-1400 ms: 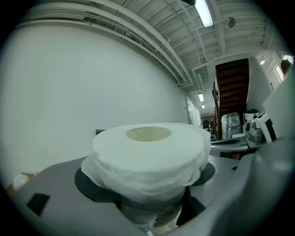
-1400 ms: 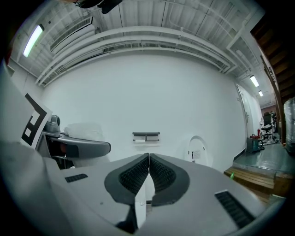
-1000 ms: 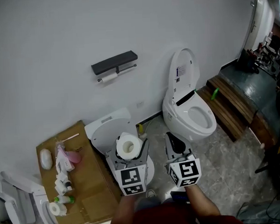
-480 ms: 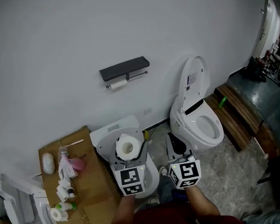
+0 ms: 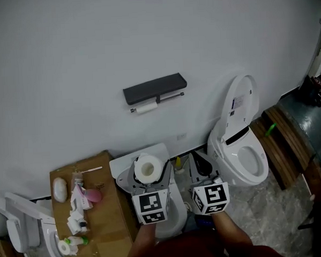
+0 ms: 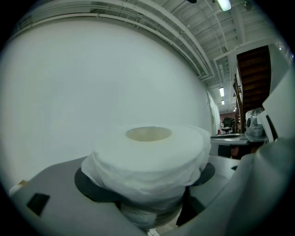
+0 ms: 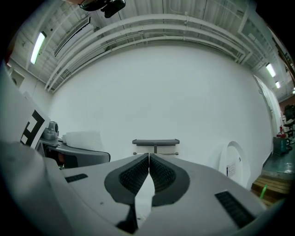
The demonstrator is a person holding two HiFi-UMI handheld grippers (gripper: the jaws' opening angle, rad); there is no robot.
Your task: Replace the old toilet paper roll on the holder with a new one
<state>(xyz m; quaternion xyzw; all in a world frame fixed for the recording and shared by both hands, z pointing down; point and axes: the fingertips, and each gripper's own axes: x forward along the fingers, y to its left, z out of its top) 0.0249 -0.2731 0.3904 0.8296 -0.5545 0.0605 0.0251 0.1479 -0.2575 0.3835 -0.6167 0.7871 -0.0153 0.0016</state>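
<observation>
Carrying the new toilet paper roll (image 6: 150,154) upright with its core opening upward, the left hand-held gripper (image 5: 148,173) has its jaws spread wide and pinching the roll at its sides. The roll is well apart from the holder (image 5: 154,89), which is mounted on the white wall (image 5: 65,60) ahead. The old roll (image 5: 146,107), thin and nearly spent, still hangs on the holder's bar under the dark top shelf.

The right hand-held gripper (image 7: 149,159) has its jaws pressed together with nothing between them, and it points toward the holder.

Status:
- **Done:** the replacement roll is in hand.
- **Remaining:** reach the holder, remove the old roll and fit the new roll on the bar.

The task is judged to be in its early phase. A toilet (image 5: 242,148) with a raised lid stands right of the holder.
</observation>
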